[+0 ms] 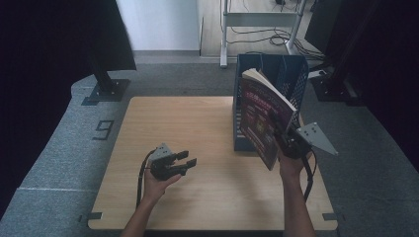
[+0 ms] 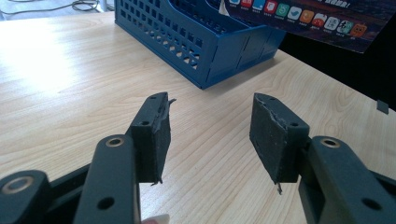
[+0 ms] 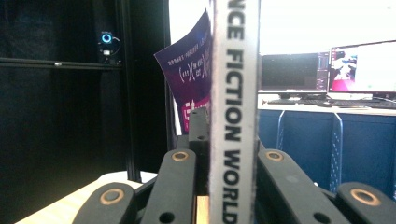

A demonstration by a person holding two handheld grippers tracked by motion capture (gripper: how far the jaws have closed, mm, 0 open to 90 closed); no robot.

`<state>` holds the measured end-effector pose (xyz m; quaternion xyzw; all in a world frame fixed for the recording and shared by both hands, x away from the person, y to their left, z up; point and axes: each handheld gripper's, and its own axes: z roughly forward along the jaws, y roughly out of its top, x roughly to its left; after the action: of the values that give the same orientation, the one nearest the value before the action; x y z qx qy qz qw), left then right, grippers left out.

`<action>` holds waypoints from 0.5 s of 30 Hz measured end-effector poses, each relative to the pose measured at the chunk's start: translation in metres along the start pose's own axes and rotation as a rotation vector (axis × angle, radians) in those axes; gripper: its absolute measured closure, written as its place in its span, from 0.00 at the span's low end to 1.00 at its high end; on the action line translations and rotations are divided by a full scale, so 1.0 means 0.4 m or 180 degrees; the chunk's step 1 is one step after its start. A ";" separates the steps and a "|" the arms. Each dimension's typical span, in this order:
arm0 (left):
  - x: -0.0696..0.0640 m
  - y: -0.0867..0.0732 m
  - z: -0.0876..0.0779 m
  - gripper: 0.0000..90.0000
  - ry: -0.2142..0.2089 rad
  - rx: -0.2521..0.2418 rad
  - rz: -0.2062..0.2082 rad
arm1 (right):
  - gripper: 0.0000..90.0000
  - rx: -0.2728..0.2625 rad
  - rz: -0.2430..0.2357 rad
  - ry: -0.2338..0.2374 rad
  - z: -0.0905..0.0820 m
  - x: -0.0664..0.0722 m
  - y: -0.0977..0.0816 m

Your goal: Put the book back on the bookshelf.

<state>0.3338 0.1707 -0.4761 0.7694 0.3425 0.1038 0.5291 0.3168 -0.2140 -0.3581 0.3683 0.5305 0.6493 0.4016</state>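
right gripper (image 3: 232, 154) clamped on the magazine's (image 1: 264, 116) spine—seemingly above the blue file box (image 1: 291, 74)—left gripper (image 1: 187, 162) agape.

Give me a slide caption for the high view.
Right gripper holds a magazine upright beside the blue rack; left gripper open.

- The left gripper (image 1: 185, 161) is black, with a black cable and round brass rings.
- The right gripper (image 1: 285, 140) is black, with a grey three-cornered plate.
- Bare forearms, no sleeves.

table (image 1: 197, 123): light wood | grey carpet (image 1: 59, 148) with a "9" mark (image 1: 103, 130) | monitors (image 3: 327, 70) behind
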 end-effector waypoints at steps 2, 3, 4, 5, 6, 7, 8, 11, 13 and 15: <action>0.000 0.000 0.000 0.53 -0.0004 0.0000 -0.0001 | 0.90 -0.0010 0.0010 -0.0011 0.005 -0.002 0.001; 0.000 0.000 -0.001 0.53 -0.0009 -0.0003 0.0001 | 0.90 0.0000 0.0000 -0.0012 0.008 -0.003 0.003; 0.000 0.000 -0.001 0.53 -0.0012 -0.0005 0.0003 | 0.90 0.0008 -0.0010 -0.0009 0.011 -0.003 0.005; 0.000 0.000 -0.002 0.53 -0.0015 -0.0008 0.0008 | 0.90 0.0004 -0.0022 -0.0028 0.013 -0.004 0.006; 0.000 0.000 -0.002 0.53 -0.0015 -0.0010 0.0008 | 0.90 -0.0003 -0.0021 -0.0031 0.016 -0.004 0.008; 0.000 0.000 -0.002 0.53 -0.0015 -0.0009 0.0009 | 0.90 -0.0002 -0.0025 -0.0034 0.018 -0.005 0.009; 0.000 0.000 -0.002 0.53 -0.0014 -0.0010 0.0009 | 0.90 -0.0004 -0.0028 -0.0041 0.020 -0.006 0.011; 0.001 0.000 -0.004 0.53 -0.0009 -0.0026 0.0004 | 0.90 -0.0018 -0.0020 -0.0065 0.028 -0.008 0.014; 0.001 -0.001 -0.004 0.53 -0.0004 -0.0027 0.0002 | 0.90 -0.0013 -0.0009 -0.0078 0.034 -0.010 0.015; 0.002 -0.001 -0.003 0.53 0.0002 -0.0020 0.0002 | 0.90 0.0003 -0.0002 -0.0102 0.041 -0.008 0.015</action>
<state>0.3335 0.1722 -0.4761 0.7678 0.3421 0.1053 0.5314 0.3321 -0.2111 -0.3498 0.3787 0.5244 0.6430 0.4101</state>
